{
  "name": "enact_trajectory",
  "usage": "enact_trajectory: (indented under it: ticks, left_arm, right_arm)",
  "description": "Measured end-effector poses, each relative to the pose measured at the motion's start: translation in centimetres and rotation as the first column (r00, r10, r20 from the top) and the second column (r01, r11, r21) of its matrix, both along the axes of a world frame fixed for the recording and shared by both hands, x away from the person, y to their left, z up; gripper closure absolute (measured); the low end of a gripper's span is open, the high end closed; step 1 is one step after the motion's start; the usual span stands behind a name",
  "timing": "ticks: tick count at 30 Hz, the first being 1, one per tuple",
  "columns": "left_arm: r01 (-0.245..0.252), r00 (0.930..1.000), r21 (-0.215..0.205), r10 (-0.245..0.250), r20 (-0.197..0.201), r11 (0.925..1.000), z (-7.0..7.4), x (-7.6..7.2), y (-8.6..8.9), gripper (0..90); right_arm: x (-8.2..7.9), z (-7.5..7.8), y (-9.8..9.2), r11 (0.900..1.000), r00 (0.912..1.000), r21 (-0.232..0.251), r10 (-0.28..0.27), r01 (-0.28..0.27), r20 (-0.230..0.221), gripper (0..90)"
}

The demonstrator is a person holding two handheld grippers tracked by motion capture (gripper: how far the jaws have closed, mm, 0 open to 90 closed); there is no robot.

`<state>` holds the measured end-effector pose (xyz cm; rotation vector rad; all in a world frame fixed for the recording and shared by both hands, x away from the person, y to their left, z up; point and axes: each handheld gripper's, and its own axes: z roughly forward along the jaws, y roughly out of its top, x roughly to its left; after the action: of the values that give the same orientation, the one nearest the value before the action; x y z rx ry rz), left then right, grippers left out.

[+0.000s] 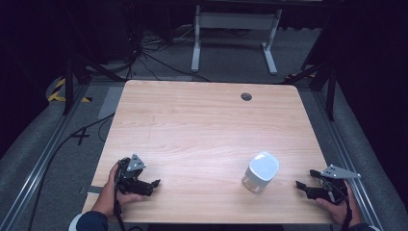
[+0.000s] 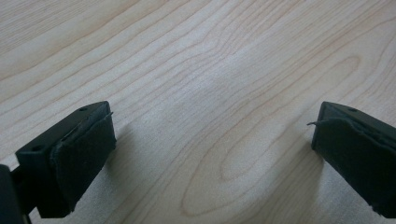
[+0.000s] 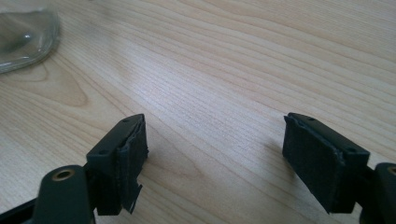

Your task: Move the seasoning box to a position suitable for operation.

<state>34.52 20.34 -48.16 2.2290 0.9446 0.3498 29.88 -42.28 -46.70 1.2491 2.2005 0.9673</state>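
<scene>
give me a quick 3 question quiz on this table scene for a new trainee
1. True or false: the left tool is shut on the jar.
2. Which tool is nearer the jar: A) left, B) right?
3. Fill in: the jar's lid is coloured ____.

Key:
1. False. Both tools are open with bare wooden table between their jaws, as the left tool's own view and the right tool's show.
2. B.
3. White.
</scene>
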Motion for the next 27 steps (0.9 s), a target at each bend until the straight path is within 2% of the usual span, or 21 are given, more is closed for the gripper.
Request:
enact_trajectory:
  ticks: [5,13,15,17,19,21,22,27]
  left_arm:
    - [0.013,0.9999,0.000,-0.013,0.003,0.9999,0.0,0.1,-0.1,0.0]
    - [-0.008,0.9999,-0.006,0.008,0.009,1.0000,-0.1,-0.2,-0.4,0.4]
    - [-0.014,0.9999,-0.008,0.014,0.009,0.9999,-0.1,-0.2,-0.5,0.3]
    - [-0.014,0.9998,-0.008,0.014,0.011,0.9999,-0.1,-0.2,-0.4,0.3]
    - [-0.014,0.9998,-0.008,0.015,0.009,0.9999,-0.1,-0.2,-0.4,0.3]
    - [-0.015,0.9998,-0.007,0.015,0.010,0.9999,-0.1,-0.2,-0.4,0.3]
    - [-0.016,0.9998,-0.006,0.016,0.009,0.9998,-0.1,-0.2,-0.5,0.3]
    - [-0.011,0.9998,-0.001,0.011,0.014,0.9999,-0.1,-0.2,-0.4,0.3]
  right_arm:
    - [0.0,0.0,0.0,1.000,1.0000,-0.001,0.000,0.000,0.000,22.0]
    - [0.0,0.0,0.0,1.000,1.0000,-0.002,0.000,0.000,0.002,24.1]
    - [0.0,0.1,-0.1,1.000,0.9999,0.003,0.004,-0.004,0.016,34.8]
    - [0.0,0.3,0.0,1.000,0.9998,0.000,0.020,-0.020,0.010,41.8]
    - [0.0,0.7,0.2,1.000,0.9993,0.010,0.025,-0.025,0.027,50.1]
    - [0.1,1.6,0.6,0.998,0.9975,0.040,0.052,-0.054,0.047,55.9]
    - [0.1,2.2,0.9,0.997,0.9962,0.049,0.062,-0.065,0.061,62.0]
    - [0.3,5.3,2.6,0.988,0.9841,0.082,0.116,-0.128,0.134,74.4]
